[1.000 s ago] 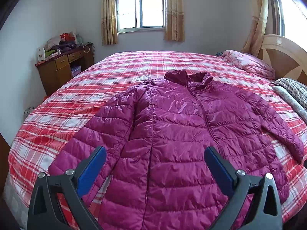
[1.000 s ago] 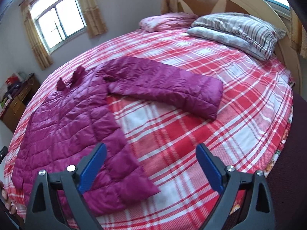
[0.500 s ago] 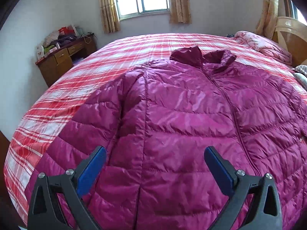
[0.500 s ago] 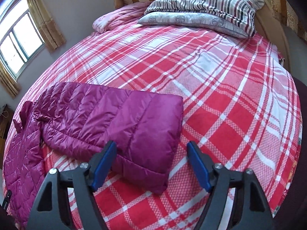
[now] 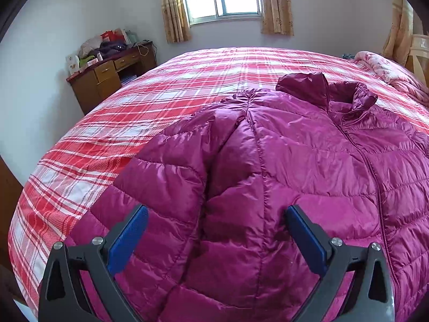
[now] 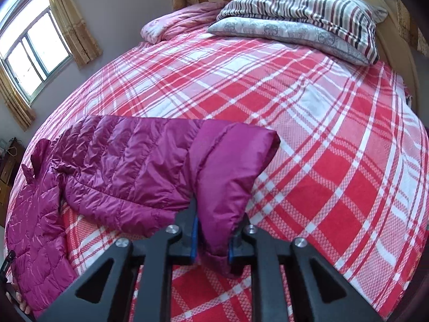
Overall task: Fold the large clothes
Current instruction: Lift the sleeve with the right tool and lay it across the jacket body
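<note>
Right gripper [image 6: 211, 241], jaws just closed, is clamped on the cuff [image 6: 228, 187]; left gripper [image 5: 214, 236] is held open over the jacket [image 5: 295, 161]: the sleeve should be lifted clear before being folded across.

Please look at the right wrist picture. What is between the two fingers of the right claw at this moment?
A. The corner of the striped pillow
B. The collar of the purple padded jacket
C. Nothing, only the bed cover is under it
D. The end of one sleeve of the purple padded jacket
D: the right claw is shut on the cuff end of the jacket sleeve, which is raised off the checked bed cover.
</note>
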### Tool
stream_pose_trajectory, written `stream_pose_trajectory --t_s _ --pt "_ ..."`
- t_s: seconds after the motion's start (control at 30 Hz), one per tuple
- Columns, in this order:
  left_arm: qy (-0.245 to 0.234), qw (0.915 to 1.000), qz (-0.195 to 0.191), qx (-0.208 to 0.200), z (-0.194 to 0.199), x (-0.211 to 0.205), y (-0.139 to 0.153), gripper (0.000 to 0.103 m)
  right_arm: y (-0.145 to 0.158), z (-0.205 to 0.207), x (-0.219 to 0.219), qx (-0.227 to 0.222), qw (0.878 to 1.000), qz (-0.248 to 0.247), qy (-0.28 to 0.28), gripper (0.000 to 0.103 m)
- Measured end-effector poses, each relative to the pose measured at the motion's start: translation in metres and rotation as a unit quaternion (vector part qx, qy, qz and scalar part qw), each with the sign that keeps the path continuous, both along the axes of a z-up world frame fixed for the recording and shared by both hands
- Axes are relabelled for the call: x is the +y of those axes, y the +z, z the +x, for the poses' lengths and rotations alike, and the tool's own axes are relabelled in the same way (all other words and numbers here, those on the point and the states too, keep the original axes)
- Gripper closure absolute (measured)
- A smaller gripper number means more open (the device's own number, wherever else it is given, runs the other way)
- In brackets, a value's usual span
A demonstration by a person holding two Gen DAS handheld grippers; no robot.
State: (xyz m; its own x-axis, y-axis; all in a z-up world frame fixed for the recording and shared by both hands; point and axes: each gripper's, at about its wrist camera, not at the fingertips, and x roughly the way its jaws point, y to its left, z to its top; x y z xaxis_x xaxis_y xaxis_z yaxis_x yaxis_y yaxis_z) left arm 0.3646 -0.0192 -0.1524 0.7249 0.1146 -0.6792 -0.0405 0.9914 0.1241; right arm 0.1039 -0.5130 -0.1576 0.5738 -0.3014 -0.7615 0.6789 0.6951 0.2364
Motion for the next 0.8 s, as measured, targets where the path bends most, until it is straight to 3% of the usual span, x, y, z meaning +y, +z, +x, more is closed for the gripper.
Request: stream_pose_trajectory --t_s 0.3,0.57,0.8 --pt "0.008 0.9994 -0.027 0.020 0.010 0.010 -0.012 0.001 0.068 0.028 0.039 -0.064 0.993 -0.094 0.035 0.086" --pt "0.003 0.9993 -0.034 0.013 0.006 0.012 -0.012 0.001 0.139 0.060 0.117 -0.112 0.960 -0.225 0.122 0.087" --pt "-0.001 0.9993 -0.035 0.012 0.001 0.013 -0.014 0.001 0.153 0.092 0.175 -0.126 0.936 -0.269 0.192 0.087"
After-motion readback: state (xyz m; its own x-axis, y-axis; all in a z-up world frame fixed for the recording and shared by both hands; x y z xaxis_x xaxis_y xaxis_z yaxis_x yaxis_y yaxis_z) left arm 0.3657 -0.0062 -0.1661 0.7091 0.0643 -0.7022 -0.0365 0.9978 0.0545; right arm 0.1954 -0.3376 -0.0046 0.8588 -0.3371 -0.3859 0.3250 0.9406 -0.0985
